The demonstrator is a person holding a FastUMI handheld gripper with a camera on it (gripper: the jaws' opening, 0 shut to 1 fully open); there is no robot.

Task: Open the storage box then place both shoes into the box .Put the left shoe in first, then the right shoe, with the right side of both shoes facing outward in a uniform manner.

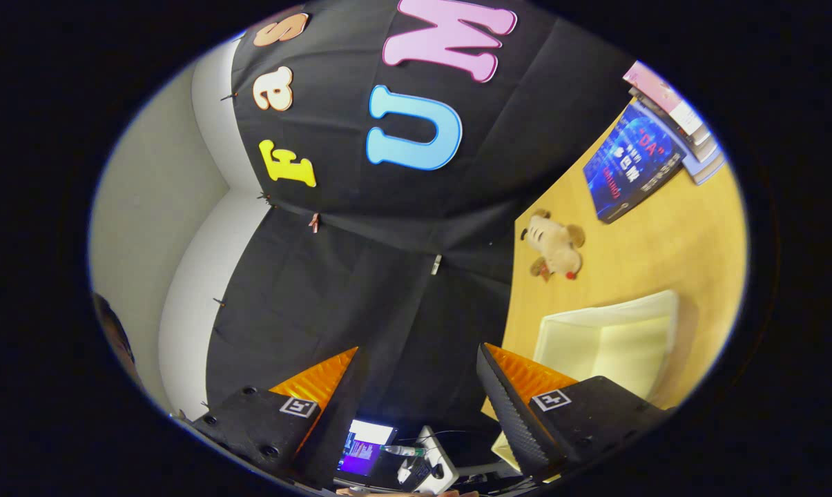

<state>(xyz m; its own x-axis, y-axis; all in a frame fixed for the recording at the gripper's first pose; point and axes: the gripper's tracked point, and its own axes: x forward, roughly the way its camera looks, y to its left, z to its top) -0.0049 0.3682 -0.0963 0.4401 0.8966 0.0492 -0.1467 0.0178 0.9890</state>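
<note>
Holding the gripper (416,407) tilted hard over, you've got its two fingers spread wide apart with nothing between them but black cloth wall (360,297) and, down in the gap, a lit screen (367,449) with some cables beside it. Each finger carries one small square marker, so that's two markers, too small to read as writing. Off to your right finger's side runs the wooden table (650,235). On it, just beyond that finger, sits one pale cream storage box (609,342); I can't tell from here whether its lid is open or closed. Past the box lies one plush toy dog (556,245), clear of it. Further on is one dark blue book (633,166) with lettering on its cover, too skewed to make out, and beside it a small stack of books (678,117), perhaps three. Behind the cloth you see a plain pale wall (153,207).
</note>
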